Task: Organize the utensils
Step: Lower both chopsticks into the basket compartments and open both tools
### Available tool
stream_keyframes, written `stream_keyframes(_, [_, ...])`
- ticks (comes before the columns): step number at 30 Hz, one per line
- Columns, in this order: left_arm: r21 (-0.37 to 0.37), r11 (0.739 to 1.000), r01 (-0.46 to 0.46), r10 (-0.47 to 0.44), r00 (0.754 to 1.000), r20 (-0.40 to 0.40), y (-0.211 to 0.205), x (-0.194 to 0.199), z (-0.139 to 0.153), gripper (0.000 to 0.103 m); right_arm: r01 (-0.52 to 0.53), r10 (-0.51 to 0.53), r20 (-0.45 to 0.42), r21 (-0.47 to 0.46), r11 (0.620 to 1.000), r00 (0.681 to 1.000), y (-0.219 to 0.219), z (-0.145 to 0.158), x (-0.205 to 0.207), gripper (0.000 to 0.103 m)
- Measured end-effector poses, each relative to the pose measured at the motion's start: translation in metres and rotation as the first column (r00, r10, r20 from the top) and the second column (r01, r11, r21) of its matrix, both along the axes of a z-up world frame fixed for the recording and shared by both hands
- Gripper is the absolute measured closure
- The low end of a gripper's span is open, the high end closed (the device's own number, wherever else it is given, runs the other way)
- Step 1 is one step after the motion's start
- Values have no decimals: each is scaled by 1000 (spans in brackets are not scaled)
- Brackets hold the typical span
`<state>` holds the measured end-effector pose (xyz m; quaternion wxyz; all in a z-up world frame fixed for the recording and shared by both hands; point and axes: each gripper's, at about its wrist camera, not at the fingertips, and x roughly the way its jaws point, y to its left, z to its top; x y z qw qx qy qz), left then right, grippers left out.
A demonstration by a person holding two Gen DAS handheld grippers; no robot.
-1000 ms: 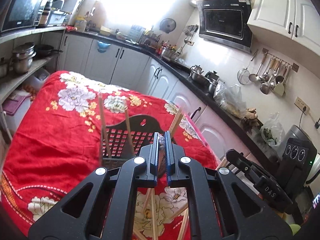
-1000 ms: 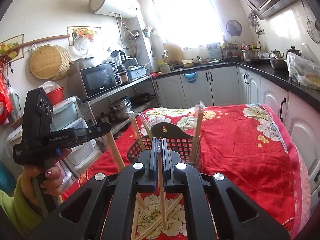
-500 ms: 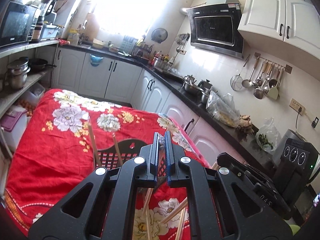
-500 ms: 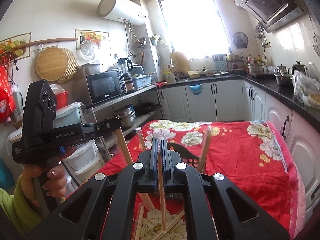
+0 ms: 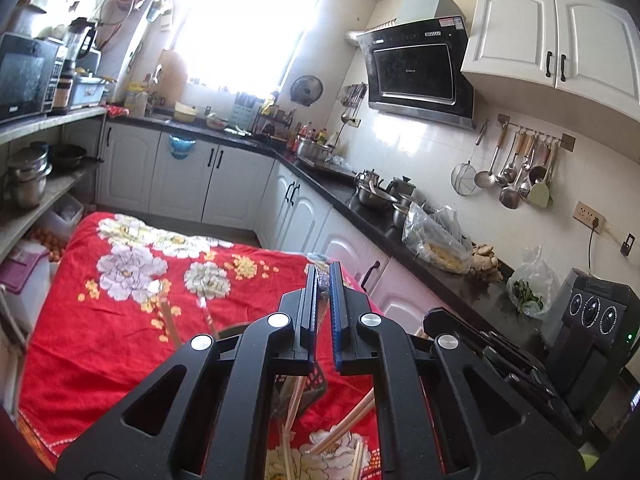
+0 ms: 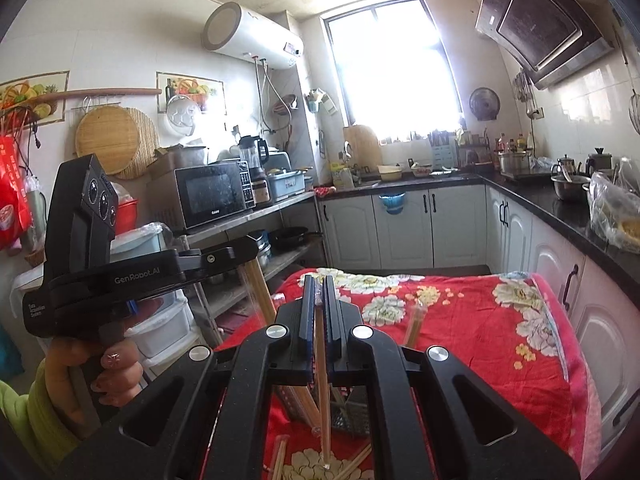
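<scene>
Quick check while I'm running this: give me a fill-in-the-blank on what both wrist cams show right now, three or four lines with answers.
1. The right gripper is shut on a wrapped ____.
2. The table's floral cloth is mostly ____ in colour.
3. The hand gripping the left gripper wears a ____ sleeve.
4. Loose chopsticks lie on the cloth beside a dark plastic ____.

Answers: chopstick; red; green; basket

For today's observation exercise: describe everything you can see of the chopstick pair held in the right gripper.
The chopstick pair is pale wood inside a clear plastic sleeve. The right gripper is shut on its upper part, the sleeve's top poking out between the blue pads. It hangs nearly upright, its lower end above the red floral tablecloth, in front of the dark slotted basket. Whether it touches either cannot be told.
</scene>
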<state>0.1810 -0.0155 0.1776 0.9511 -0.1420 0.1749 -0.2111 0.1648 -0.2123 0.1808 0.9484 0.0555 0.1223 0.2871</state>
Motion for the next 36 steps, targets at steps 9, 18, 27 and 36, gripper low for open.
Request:
stream_keyframes(9, [11, 1000, -14, 14, 999, 44, -5, 7, 17, 100, 19, -19, 45, 5, 1000, 999, 2, 17, 9, 99])
stream_keyframes(18, [21, 999, -40, 38, 995, 94, -6, 7, 28, 100, 40, -41, 86, 14, 999, 995, 3, 34, 21, 99])
stream_keyframes(27, [5, 998, -70, 69, 991, 116, 0, 13, 32, 100, 82, -83, 143, 12, 997, 986, 4, 49, 32, 99])
stream_keyframes(36, [2, 994, -106, 106, 990, 97, 2, 30, 17, 100, 105, -106, 129, 14, 994, 986, 5, 38, 54, 99])
